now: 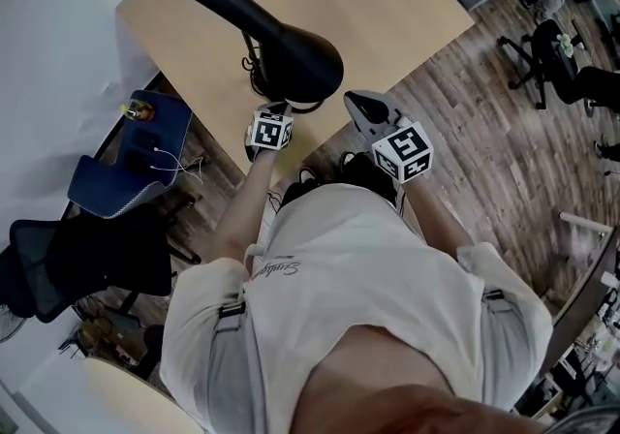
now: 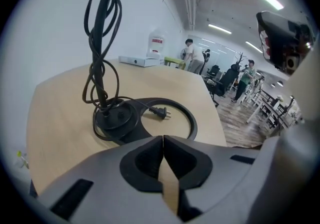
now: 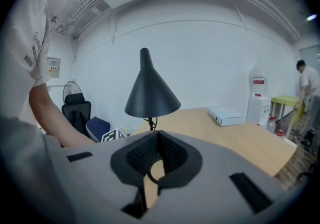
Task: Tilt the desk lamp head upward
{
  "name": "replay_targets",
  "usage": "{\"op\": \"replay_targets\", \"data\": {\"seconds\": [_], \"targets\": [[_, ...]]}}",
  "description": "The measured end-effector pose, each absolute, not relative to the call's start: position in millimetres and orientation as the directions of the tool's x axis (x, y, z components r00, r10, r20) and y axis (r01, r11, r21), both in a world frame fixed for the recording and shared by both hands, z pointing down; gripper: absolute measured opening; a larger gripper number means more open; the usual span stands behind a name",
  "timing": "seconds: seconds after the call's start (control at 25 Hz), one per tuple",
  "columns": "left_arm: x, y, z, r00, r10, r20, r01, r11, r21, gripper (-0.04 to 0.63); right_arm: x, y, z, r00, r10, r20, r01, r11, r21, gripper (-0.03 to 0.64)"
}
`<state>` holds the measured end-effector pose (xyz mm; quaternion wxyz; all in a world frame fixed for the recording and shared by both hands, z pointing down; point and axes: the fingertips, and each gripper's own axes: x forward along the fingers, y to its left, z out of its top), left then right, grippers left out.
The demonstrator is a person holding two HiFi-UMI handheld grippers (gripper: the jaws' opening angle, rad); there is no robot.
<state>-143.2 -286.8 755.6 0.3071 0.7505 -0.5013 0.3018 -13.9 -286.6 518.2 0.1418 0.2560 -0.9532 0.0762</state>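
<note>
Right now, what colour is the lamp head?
The lamp head is black, clearest in right gripper view.

Black desk lamp (image 1: 295,59), tan wood-grain desk (image 1: 387,15), grey-brown plank floor (image 1: 484,132), navy chair (image 1: 131,161)

Bright even indoor light; ceiling strip lights (image 2: 272,0) glare; fisheye edges dark, tongs seemingly blurred close up.

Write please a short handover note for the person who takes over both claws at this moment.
Left claw: shut, empty, low at the desk edge, facing the lamp base.
Right claw: shut, empty, facing the lamp head, not touching it.
Things: the lamp base stands on the desk; the lamp head faces down; the plug lies loose inside the base ring.
Done: nothing yet.
Left: grasp the lamp head and tilt it upward.
</note>
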Motion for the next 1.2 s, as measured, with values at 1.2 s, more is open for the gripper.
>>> {"op": "replay_targets", "data": {"seconds": [1.2], "targets": [[-141,-289,764,0.344,-0.516,0.784,-0.927,-0.319,0.196,0.014,-30,-279,487,-0.91,-0.403,0.097,-0.406,0.914,-0.014,-0.005]]}}
